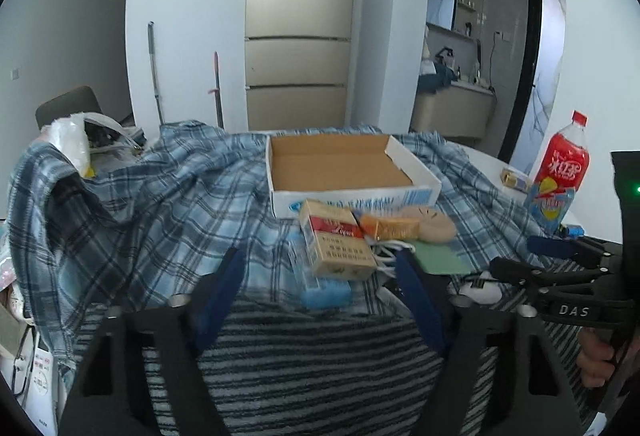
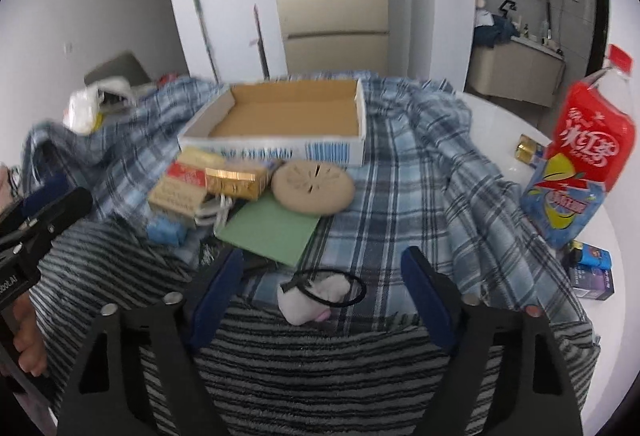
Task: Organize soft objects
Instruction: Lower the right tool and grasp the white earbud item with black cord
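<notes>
right wrist view has a small white sock (image 2: pixel 310 298), ringed by a black hair tie (image 2: pixel 332 288), lying on the plaid cloth (image 2: pixel 400 203) just ahead of the right gripper (image 2: pixel 322 292), whose fingers stand wide and empty. left gripper (image 1: pixel 320 278) is wide too, holding nothing, facing a cigarette pack (image 1: pixel 340 248) and a blue sponge (image 1: pixel 324 294). behind the pile sits an empty box (image 2: pixel 280 151). nothing looks sorted yet, so this seems the approach step. next move likely calls for lowering the right fingers around the sock, clear of the tie, then closing gently.
</notes>
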A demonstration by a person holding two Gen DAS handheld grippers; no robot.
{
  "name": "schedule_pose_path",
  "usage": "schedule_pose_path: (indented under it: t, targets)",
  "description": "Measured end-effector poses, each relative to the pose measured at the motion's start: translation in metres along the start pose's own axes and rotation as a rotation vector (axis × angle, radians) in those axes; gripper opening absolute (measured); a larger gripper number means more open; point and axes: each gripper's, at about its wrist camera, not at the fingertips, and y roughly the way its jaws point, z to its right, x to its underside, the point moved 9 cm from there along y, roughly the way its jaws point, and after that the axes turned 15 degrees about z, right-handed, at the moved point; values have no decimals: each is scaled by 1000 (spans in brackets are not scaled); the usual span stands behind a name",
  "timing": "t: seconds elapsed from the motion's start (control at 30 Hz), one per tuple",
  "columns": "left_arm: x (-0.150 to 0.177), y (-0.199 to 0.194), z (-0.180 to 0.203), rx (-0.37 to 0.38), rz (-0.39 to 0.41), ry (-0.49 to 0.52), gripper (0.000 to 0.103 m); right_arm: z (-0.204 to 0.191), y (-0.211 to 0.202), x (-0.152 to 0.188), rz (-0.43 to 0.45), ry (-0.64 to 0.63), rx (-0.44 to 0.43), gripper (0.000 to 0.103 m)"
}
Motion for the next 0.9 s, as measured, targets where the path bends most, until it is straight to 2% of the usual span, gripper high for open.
schedule_pose_path:
  t: [0.1,0.37,0.57,0.67,0.7,0.73,0.9]
  targets:
    - [10,9,-1,10,-35,-17,66,-3,11,11,-60,11,-24,71]
    - [29,25,-9,10,-115,-61,65,-4,33,35,-187,14,-48,67]
    - [31,26,-9,15,-124,-59,65,-1,38,40,-215,2,-17,63]
    - [30,26,-9,13,-121,-56,65,-1,41,40,-221,-8,1,46]
    - [29,25,-9,12,-120,-56,65,-1,41,40,-217,-7,1,34]
    - [29,25,-8,12,-120,-52,65,-1,40,38,-209,-8,-1,28]
    - [24,20,-1,16,-117,-9,65,-5,26,23,-143,-75,10,23]
